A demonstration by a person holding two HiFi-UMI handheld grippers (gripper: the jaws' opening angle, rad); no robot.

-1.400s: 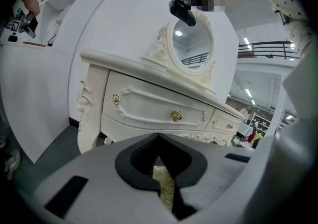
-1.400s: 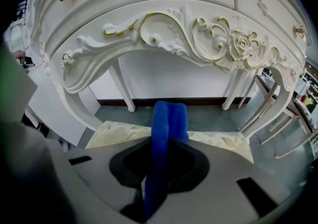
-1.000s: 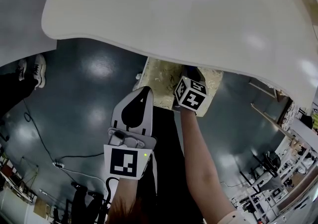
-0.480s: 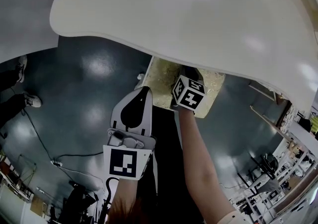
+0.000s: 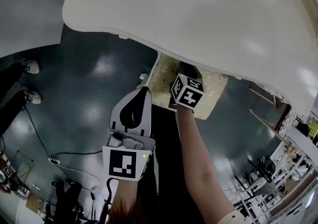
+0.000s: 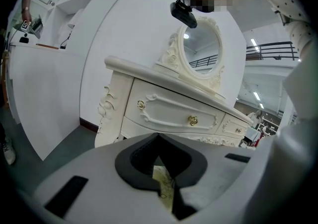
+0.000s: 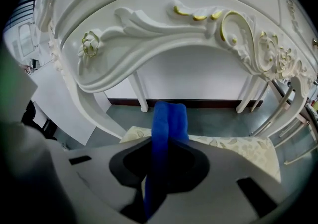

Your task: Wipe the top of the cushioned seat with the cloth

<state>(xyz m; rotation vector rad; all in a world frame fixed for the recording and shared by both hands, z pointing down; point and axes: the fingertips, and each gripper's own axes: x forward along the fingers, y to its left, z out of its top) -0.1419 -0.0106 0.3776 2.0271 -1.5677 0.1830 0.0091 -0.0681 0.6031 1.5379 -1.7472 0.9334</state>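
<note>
The cushioned seat (image 5: 163, 83) is cream with a gold leaf pattern and stands half under the white dressing table (image 5: 198, 19). My right gripper (image 7: 160, 171) is shut on a blue cloth (image 7: 168, 121), which sticks up out of the jaws just above the seat's (image 7: 238, 149) near edge. In the head view only its marker cube (image 5: 189, 92) shows over the seat; the jaws are hidden. My left gripper (image 5: 144, 91) is shut and empty, held left of the right one, its tip at the seat's near left edge. A sliver of seat (image 6: 165, 189) shows past its jaws.
The table's carved apron (image 7: 174, 34) hangs low over the seat, with legs (image 7: 139, 96) behind. An oval mirror (image 6: 201, 51) and drawers (image 6: 194, 119) are on the table. A person's shoes (image 5: 30, 66) and cables (image 5: 54, 161) are on the dark floor at left. Clutter (image 5: 278, 183) lies at right.
The head view has shifted, so the table and seat sit further right. Both grippers keep almost the same places. The person's feet at the left have moved.
</note>
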